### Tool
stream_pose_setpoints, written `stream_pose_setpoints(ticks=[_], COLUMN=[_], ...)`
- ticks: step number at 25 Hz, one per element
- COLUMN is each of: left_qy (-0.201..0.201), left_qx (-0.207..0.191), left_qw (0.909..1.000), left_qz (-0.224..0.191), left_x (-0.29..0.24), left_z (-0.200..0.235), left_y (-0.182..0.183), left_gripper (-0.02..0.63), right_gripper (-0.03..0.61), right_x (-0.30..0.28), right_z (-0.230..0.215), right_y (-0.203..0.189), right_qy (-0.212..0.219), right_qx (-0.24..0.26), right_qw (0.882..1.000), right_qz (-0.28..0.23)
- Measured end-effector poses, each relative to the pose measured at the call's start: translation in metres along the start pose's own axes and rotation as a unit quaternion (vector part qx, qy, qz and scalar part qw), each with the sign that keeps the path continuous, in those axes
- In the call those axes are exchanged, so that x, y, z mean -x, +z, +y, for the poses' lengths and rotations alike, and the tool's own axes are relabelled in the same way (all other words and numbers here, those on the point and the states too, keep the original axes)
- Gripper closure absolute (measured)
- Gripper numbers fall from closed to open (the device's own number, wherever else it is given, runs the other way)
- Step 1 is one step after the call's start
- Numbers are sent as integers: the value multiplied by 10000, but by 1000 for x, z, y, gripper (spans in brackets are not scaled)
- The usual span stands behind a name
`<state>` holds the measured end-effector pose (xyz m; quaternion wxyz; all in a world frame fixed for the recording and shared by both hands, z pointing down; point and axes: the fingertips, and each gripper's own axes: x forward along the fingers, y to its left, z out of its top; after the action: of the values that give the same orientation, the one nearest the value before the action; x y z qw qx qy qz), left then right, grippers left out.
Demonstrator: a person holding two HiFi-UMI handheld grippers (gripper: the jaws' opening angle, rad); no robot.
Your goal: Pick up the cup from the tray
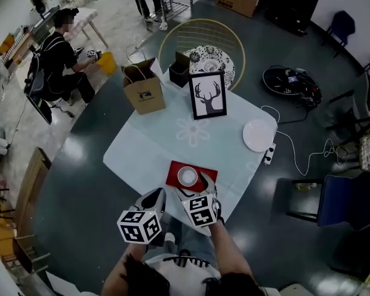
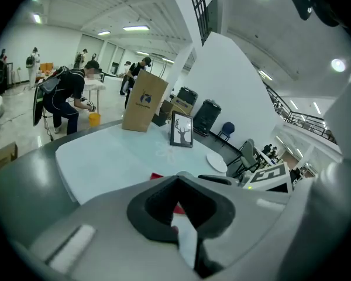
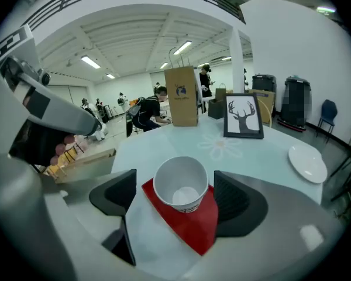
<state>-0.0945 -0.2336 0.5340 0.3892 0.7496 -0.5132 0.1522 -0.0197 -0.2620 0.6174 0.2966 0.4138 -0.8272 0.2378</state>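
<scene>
Item: cup [image 3: 181,183], upright on tray [image 3: 193,227], near edge of tabletop [image 1: 148,150] | right gripper [image 3: 175,199]: jaws wide apart, cup between them, untouched, straight ahead; nearer | left gripper [image 2: 181,212]: jaws together, empty, left of tray.
</scene>
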Motion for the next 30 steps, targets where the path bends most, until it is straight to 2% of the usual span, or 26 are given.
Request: stream_pose_setpoints(ticks=[9,12,15,19,23,26,30], left_qy=[215,287,353,403,294,180,59], left_qx=[96,120,161,238,202,102,-46], left_qw=[9996,9994,9991,9986,9988,9990,9988], left_qz=[158,171,187,230,323,405,490], left_x=[-13,-11,-10,-13,-24,-34,-46], left_z=[7,11,16,22,14,4,-8], left_y=[-6,-6,-6,-10,-12,-12,-11], left_gripper=[614,614,614,614,614,614,614], right_gripper=[162,213,219,219,219,219,219], right_x=[-31,-33,-27,-11,-2,2,9], right_z=[-7,-7,-10,-35,-74,-101,-134], right_y=[-10,-8,3,25,34,30,14], right_qy=[156,211,193,-9,-194,-442,-763], right_qx=[72,108,109,-37,-466,-461,-696], right_qw=[9993,9992,9996,9999,9985,9978,9947], right_qz=[317,317,155,-135,-219,-153,-32])
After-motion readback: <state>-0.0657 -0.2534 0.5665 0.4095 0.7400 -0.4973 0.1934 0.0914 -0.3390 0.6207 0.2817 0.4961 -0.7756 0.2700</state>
